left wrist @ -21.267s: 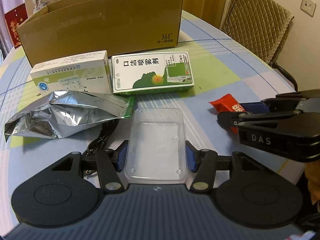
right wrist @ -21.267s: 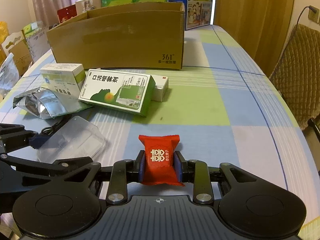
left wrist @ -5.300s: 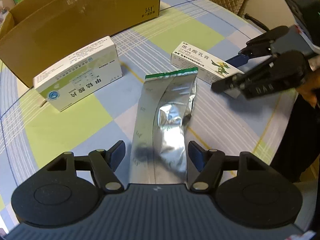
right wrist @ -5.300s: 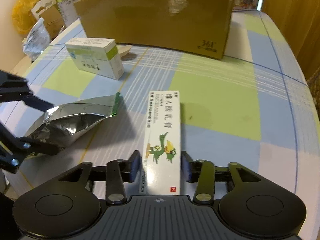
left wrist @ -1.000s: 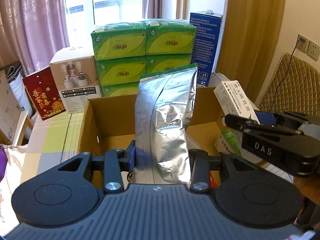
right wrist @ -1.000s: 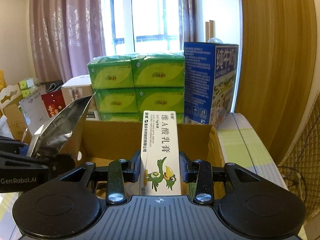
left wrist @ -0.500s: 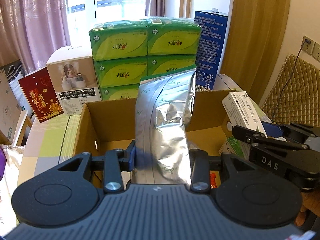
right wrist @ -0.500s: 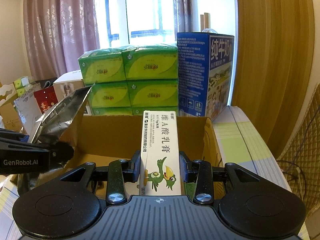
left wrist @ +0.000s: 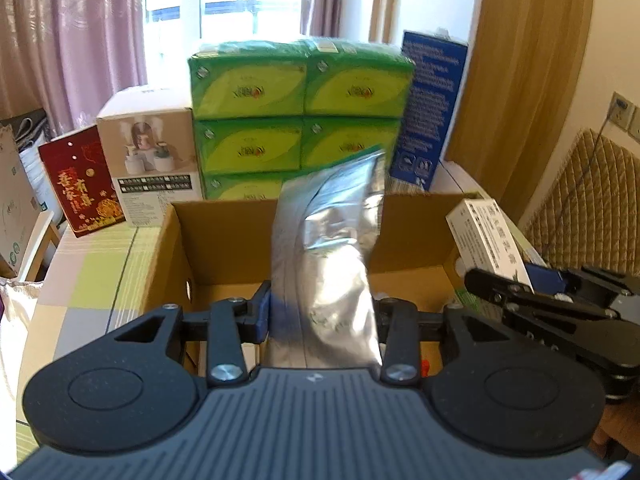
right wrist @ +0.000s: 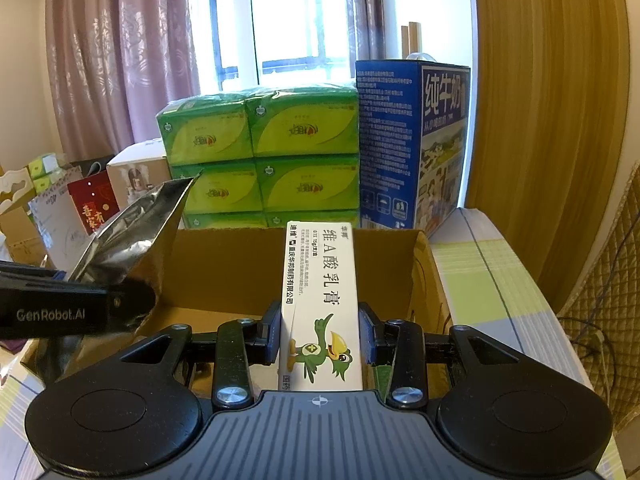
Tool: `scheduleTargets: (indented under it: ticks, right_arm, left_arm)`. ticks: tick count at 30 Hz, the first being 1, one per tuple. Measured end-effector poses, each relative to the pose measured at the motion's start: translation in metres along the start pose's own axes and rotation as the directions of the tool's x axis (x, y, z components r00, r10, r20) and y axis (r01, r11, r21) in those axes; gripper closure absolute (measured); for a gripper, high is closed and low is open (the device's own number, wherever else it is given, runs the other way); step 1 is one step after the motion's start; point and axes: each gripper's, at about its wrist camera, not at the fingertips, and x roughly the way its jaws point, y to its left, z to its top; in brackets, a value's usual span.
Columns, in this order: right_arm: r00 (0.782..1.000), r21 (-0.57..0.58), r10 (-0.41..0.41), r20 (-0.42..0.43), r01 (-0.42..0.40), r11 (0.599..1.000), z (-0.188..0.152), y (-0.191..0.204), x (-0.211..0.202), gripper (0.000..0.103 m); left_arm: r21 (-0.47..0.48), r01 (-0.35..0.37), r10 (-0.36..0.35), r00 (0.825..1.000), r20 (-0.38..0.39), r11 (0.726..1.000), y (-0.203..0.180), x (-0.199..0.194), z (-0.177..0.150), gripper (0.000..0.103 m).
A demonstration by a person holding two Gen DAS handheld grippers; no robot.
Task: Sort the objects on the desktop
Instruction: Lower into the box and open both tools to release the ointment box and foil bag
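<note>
Left wrist view: your left gripper [left wrist: 322, 316] clamps the foil pouch [left wrist: 326, 252] over the cardboard box [left wrist: 176, 248], unreleased. At 3 o'clock, your right gripper [right wrist: 319, 338] clamps the ointment carton [right wrist: 320, 304], also undropped.

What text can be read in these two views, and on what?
"GenRobot.AI": left gripper.
"维A酸乳膏" and "重庆华邦制药有限公司": white box in right gripper.
"纯牛奶": blue carton.
Gold characters on red bag, green packs' logos: too blurred.
</note>
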Motion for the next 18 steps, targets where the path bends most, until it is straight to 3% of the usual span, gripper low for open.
scheduleTargets:
  ticks: [18]
  right_arm:
    - [1.0, 0.008, 0.012, -0.009, -0.012, 1.0, -0.0032, 0.0003, 0.0024, 0.068]
  left_arm:
    - [0.018, -0.02, 0.02, 1.0, -0.007, 1.0, -0.0002, -0.0005, -0.0022, 0.07]
